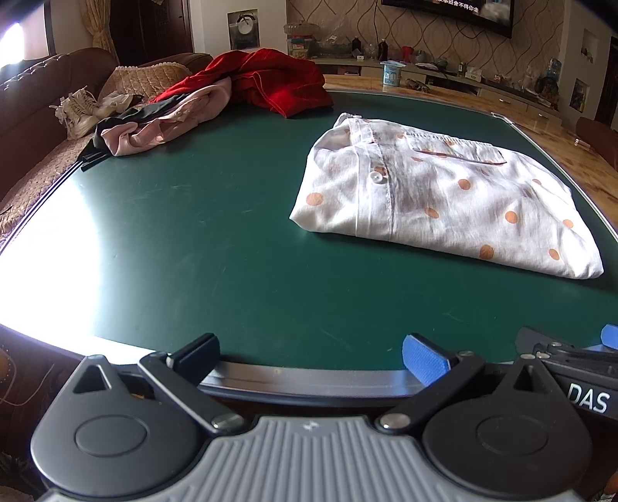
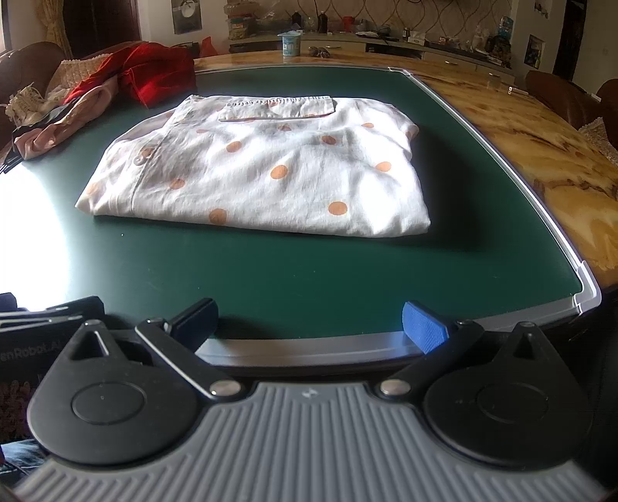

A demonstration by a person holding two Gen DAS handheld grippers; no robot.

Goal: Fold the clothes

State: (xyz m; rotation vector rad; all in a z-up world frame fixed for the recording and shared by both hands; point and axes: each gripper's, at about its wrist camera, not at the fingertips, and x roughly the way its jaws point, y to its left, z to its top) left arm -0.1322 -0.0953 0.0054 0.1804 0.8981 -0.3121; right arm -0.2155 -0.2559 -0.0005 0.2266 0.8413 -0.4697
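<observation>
Mid-frame on green mat (image 2: 270,270): folded polka-dot shirt (image 2: 266,170). Upper left: red garment (image 2: 154,77), pink garment (image 1: 170,119) heaped. Left gripper (image 1: 309,357), right gripper (image 2: 309,322) at bottom edge, jaws spread, holding nothing.

Living room of a home. We record: brown sofa (image 1: 34,89) with quilted cover, upper left of the frame; wall television (image 1: 455,11) at top over patterned wallpaper; low cabinet (image 1: 502,96) crowded with bottles and boxes, upper right; curtain (image 1: 96,23) at top left; marble-patterned worktop (image 2: 521,127) carrying a green mat (image 1: 231,231).
</observation>
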